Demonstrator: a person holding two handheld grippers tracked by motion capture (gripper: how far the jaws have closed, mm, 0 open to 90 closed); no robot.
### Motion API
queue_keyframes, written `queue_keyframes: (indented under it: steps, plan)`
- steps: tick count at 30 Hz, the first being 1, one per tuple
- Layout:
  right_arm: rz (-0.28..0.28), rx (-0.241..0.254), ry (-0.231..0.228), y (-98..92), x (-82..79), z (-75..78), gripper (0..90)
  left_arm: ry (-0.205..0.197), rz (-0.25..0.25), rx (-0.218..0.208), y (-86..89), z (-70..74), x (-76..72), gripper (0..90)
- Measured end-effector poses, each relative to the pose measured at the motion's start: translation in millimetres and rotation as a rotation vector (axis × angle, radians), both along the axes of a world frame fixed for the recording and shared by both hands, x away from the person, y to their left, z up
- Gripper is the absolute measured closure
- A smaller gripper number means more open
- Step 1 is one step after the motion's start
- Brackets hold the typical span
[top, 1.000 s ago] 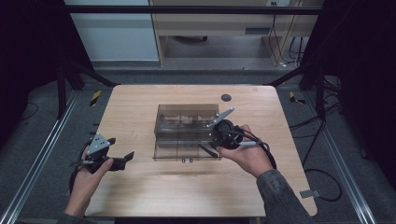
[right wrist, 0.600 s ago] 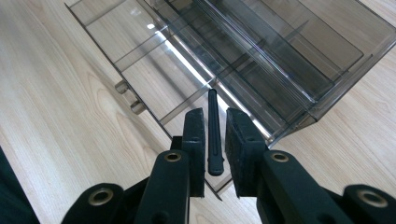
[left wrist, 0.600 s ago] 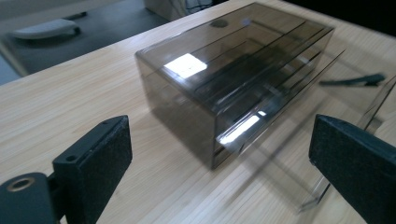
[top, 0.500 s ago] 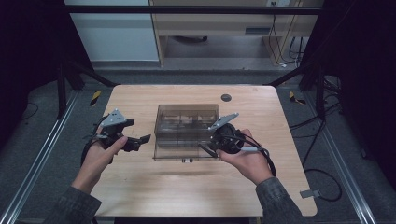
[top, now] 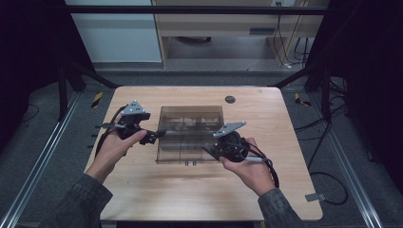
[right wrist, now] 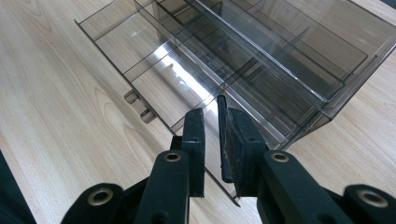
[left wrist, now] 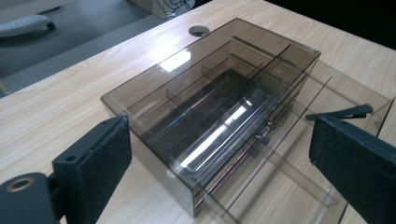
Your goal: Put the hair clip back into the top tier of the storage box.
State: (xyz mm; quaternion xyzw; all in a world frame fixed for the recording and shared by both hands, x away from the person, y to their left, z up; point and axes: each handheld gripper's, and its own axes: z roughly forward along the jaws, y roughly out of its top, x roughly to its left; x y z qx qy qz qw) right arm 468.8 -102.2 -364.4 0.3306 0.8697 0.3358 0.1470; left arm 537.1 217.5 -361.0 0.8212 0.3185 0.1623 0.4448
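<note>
Smoked clear drawer box (top: 190,128) sits mid-table (top: 142,190), drawer (right wrist: 154,70) pulled out toward near side; right gripper (right wrist: 211,144) clamps drawer's side wall, left gripper (left wrist: 219,154) wide apart at box's left

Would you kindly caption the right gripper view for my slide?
Right claw pinching the side wall of an open drawer in a smoky clear organizer.

Lab or test bay, not a home. Light wood table (top: 142,190) with a cable port (top: 230,99) at 12 o'clock stands inside a black frame (top: 190,9). Grey carpet floor, metal rails (top: 38,161) at 9 and 3 o'clock, hazard tape (top: 97,99) at 10, loose cables (top: 332,185) at 4, a bench (top: 223,28) beyond at 12.
</note>
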Motion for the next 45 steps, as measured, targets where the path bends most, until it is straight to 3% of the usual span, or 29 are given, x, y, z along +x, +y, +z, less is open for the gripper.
queue_keyframes:
  steps: [4, 12, 15, 23, 28, 30, 34, 38, 43, 45]
  plan:
    - [-0.001, 0.021, -0.005, 2.0, -2.9, -2.6, 77.8, -0.002, -0.002, 0.024, -4.8, 0.5, 3.0, 5.9]
    - [-0.016, 0.057, -0.012, 6.1, -10.5, -6.9, 77.2, 0.001, -0.012, 0.014, -16.1, 3.3, 9.4, 7.3]
    - [-0.022, 0.074, -0.018, 6.4, -13.2, -7.6, 76.8, -0.004, -0.012, 0.041, -20.7, 3.5, 12.8, 7.2]
    - [-0.045, 0.095, -0.020, 5.5, -16.8, -12.0, 75.3, -0.009, -0.007, 0.028, -27.4, 9.3, 18.8, 7.8]
    - [-0.046, 0.112, -0.018, 6.6, -20.1, -15.8, 75.9, -0.010, -0.020, 0.042, -32.2, 9.7, 20.4, 10.8]
    - [-0.050, 0.120, -0.017, 6.5, -22.3, -18.3, 76.2, -0.015, -0.020, 0.037, -35.0, 10.4, 20.4, 14.9]
    - [-0.058, 0.130, -0.024, 6.4, -28.0, -23.9, 77.2, -0.022, -0.022, 0.035, -36.1, 13.4, 22.0, 33.1]
    - [-0.073, 0.139, -0.034, 7.0, -34.1, -28.8, 78.3, -0.038, -0.030, 0.038, -36.1, 15.4, 22.0, 62.1]
    - [-0.086, 0.148, -0.040, 8.7, -38.6, -34.2, 79.0, -0.044, -0.032, 0.051, -36.6, 16.5, 21.9, 85.8]
    - [-0.083, 0.154, -0.039, 9.7, -40.5, -35.0, 79.1, -0.040, -0.024, 0.052, -36.7, 16.2, 22.7, 89.5]
